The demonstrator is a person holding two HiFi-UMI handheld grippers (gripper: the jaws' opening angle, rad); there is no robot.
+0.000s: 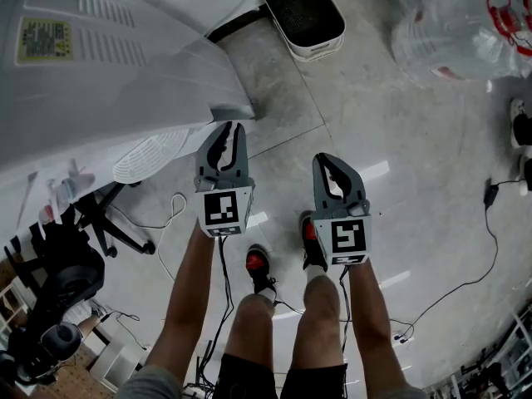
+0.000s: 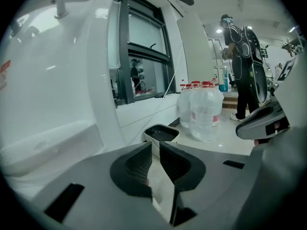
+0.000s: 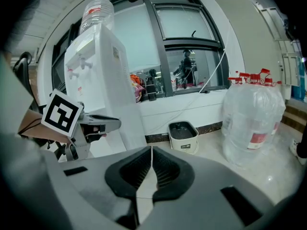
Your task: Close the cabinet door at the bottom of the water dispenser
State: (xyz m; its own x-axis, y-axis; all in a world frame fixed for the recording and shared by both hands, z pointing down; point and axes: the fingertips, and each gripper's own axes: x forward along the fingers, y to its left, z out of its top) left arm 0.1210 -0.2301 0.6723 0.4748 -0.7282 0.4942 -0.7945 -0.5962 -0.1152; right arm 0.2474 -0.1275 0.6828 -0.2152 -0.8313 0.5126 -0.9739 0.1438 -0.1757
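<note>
The left tool (image 1: 228, 130) and right tool (image 1: 326, 160) are held pressed together, empty, near the water dispenser (image 1: 100, 81), seemingly readied for pushing, not gripping.

The left grey two-jaw gripper (image 1: 231, 131), centre-left in the head view, points up-frame with its jaws closed to a narrow slit and nothing between them. The right grey two-jaw gripper (image 1: 326, 160), centre-right, has its jaws fully together. The left bare forearm (image 1: 187, 298) and right bare forearm (image 1: 370, 306) extend from the bottom edge.
</note>
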